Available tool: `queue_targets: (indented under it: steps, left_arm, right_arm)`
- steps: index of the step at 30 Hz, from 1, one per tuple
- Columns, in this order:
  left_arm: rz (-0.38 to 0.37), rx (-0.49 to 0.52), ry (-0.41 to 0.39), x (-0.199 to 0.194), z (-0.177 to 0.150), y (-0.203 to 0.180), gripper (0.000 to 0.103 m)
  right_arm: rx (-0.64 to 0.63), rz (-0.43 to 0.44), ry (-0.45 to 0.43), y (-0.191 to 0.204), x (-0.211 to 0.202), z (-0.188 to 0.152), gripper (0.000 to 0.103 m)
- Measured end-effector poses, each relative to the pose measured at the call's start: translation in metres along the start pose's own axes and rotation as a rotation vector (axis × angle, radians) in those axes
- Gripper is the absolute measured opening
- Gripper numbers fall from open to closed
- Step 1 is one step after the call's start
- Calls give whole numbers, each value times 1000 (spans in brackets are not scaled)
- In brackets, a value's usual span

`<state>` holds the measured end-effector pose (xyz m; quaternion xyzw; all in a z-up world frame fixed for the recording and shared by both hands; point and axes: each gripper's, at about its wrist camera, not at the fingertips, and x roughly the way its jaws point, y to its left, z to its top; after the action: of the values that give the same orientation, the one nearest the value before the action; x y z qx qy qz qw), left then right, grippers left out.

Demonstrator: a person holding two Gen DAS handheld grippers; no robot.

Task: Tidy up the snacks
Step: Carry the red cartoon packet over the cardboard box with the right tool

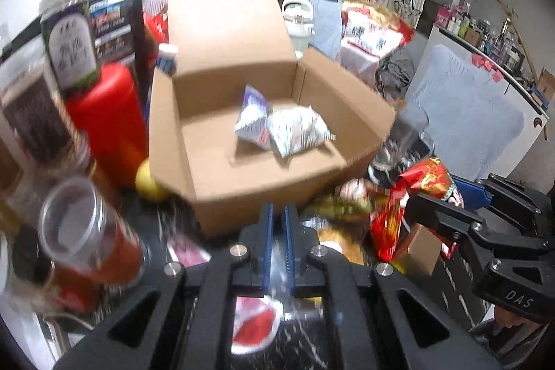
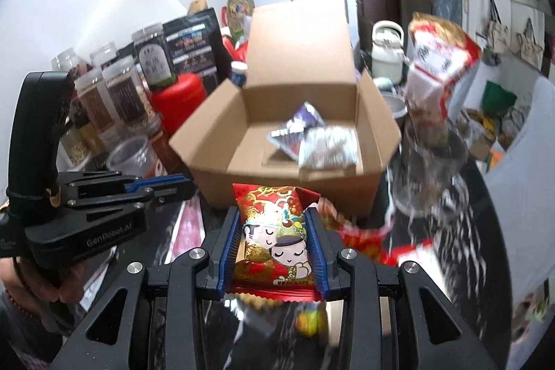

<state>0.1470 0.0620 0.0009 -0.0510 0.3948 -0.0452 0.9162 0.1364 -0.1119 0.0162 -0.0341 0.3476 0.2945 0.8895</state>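
- Blue pads of the right gripper clench a red and gold snack pack, printed with two cartoon figures; the pack stands upright between the jaws, its top edge sticking up past the fingertips.
- Just beyond that pack is the near wall of an open cardboard box, its lid flap standing up at the back.
- Inside the box lie two silvery packets, touching each other, toward the right side of the floor.
- Left gripper has its blue pads almost together, pinching a thin clear wrapper that runs down between them to a red and white pack hanging below the jaws; motion blur hides the print.
- From the left wrist view, the right gripper sits to the right, near the box's front corner, with the red pack in its jaws.
- More snack packs lie blurred on the dark marbled table, in front of the box and to its right.
- Left of the box stand a red canister, clear jars with dark labels and a black pouch.
- A yellow fruit rests against the box's left front corner.
- A hand grips the left gripper's handle at the left edge of the right wrist view.
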Motion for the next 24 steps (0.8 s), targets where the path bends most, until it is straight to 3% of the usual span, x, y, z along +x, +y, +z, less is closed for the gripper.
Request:
queue_targets:
  steps: [11,24]
  left_arm:
    - [32,6,-34,38,61,13,7]
    - [-15,15,109,124,94,25,7]
  right_arm:
    - [-56,-32,-23,-19,41,66,36]
    - [-77,-50,73,-46,116,99,36]
